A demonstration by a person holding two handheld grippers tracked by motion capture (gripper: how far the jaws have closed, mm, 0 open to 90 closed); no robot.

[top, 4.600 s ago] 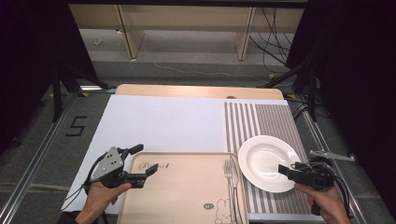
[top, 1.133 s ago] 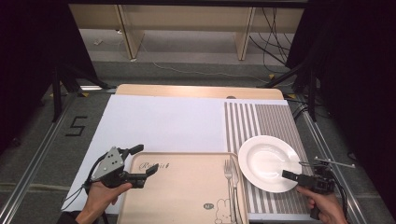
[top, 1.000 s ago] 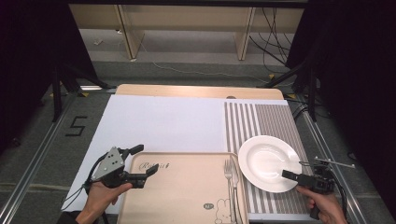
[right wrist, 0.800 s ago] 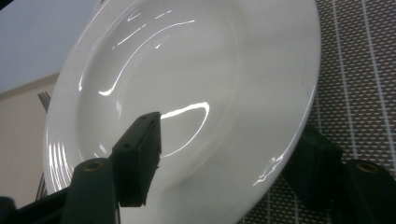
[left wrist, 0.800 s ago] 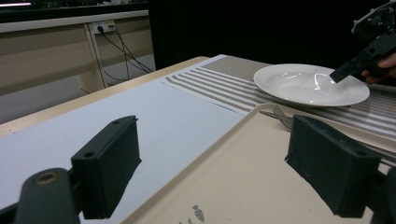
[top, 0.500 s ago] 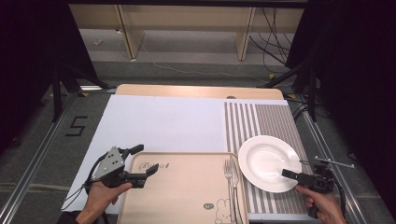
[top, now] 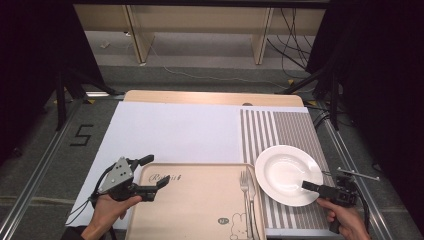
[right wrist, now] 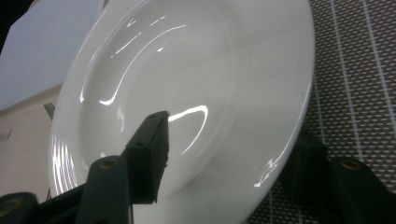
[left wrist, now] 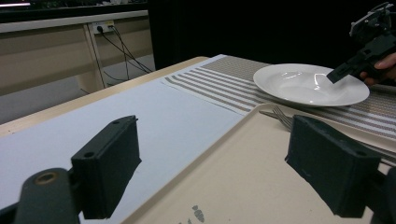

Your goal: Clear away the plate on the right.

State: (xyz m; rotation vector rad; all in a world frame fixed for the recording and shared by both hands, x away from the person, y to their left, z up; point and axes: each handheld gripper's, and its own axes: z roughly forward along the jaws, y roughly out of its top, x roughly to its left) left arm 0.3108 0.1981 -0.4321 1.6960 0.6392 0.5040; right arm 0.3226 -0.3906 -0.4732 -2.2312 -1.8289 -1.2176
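My right tongs [top: 316, 188] are spread wide around the near right rim of the plate [top: 285, 172]: one jaw hangs over the bowl of the plate, the other sits lower, outside the rim on the striped mat [top: 280, 130]. The rim runs between them, not yet pinched. The plate lies on the mat, just right of the tray [top: 195, 210], its left edge beside the fork [top: 246, 187]. My left tongs [top: 150, 172] are open too, idle over the tray's far left corner, well apart from the plate, so the right one is plainly nearer. I judge closing on the rim comes next.
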